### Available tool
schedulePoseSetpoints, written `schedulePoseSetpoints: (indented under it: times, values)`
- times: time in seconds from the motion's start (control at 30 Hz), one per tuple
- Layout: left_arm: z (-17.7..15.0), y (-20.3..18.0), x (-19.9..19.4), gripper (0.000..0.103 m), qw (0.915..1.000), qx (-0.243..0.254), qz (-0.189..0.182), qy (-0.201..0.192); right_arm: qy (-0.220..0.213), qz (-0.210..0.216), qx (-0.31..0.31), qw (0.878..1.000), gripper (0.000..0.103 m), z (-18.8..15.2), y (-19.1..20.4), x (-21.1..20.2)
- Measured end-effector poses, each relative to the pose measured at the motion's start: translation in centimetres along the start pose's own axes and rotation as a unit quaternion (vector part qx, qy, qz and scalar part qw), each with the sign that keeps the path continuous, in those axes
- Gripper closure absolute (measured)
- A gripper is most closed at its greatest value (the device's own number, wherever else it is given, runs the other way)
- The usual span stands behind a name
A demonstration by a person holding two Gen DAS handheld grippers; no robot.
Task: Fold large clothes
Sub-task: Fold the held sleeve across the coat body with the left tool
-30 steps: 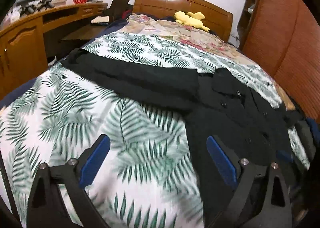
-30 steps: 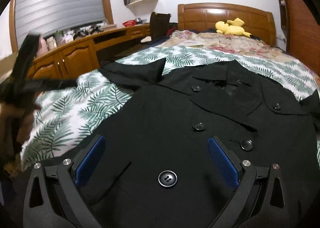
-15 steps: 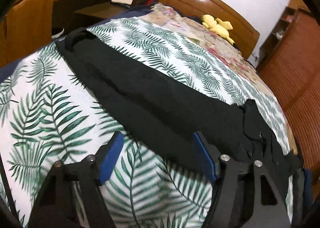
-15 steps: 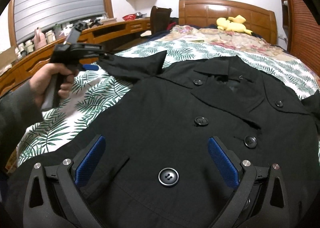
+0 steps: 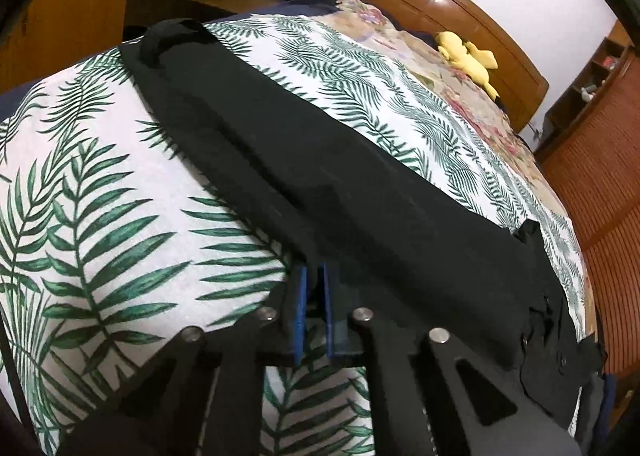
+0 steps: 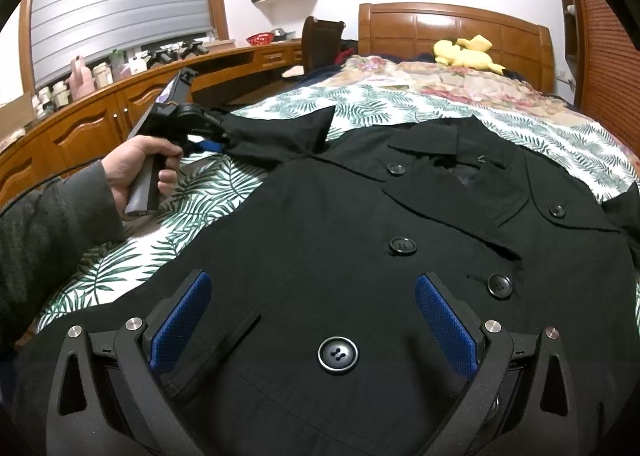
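Lying flat, buttoned black coat [image 6: 360, 256], sleeve [image 5: 320, 176] seemingly pinched.

Coat [image 6: 360, 256] on bedspread [image 6: 200, 192], toy [image 6: 464, 52] behind

Black double-breasted buttoned coat [image 6: 360, 256] spread flat on palm-leaf-print bedsheet [image 6: 208, 196], filling centre frame. Right gripper [image 6: 312, 320] at bottom, blue-padded fingers wide apart above coat front. Left gripper [image 6: 216, 136] at mid-left, pinching black sleeve [image 6: 280, 136].

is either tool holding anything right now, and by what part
The left tool is shut on the lower edge of the black coat's outstretched sleeve, partway along it. The right tool is open above the coat front, holding nothing.
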State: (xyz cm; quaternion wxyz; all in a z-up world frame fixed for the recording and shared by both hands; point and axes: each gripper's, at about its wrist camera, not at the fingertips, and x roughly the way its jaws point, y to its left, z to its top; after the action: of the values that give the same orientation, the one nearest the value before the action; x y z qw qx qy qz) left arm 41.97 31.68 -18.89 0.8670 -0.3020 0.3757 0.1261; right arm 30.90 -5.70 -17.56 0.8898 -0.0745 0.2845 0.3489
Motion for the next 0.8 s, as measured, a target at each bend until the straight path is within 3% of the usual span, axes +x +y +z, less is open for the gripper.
schedulePoseSetpoints:
  times: [0.23, 0.37, 0.5, 0.8]
  values:
    - [-0.2, -5.3, -4.5, 0.103, 0.9966, 0.075, 0.009, -0.033, -0.011, -0.002, -0.001, 1.0, 0.0, 0.1, 0.2, -0.8]
    - [-1.8, -10.2, -8.7, 0.103, 0.9889, 0.14, -0.015, -0.048, -0.009, 0.007, -0.002, 1.0, 0.0, 0.3, -0.2, -2.4]
    - [-4.1, -13.7, -12.2, 0.103, 0.9817, 0.179, -0.042, -0.051, -0.015, -0.011, -0.008, 1.0, 0.0, 0.7, -1.2, -4.2]
    - [-9.4, -16.5, -15.1, 0.1, 0.9685, 0.246, -0.018, -0.033, -0.04, -0.008, 0.006, 0.999, 0.0, 1.9, -2.6, -6.6]
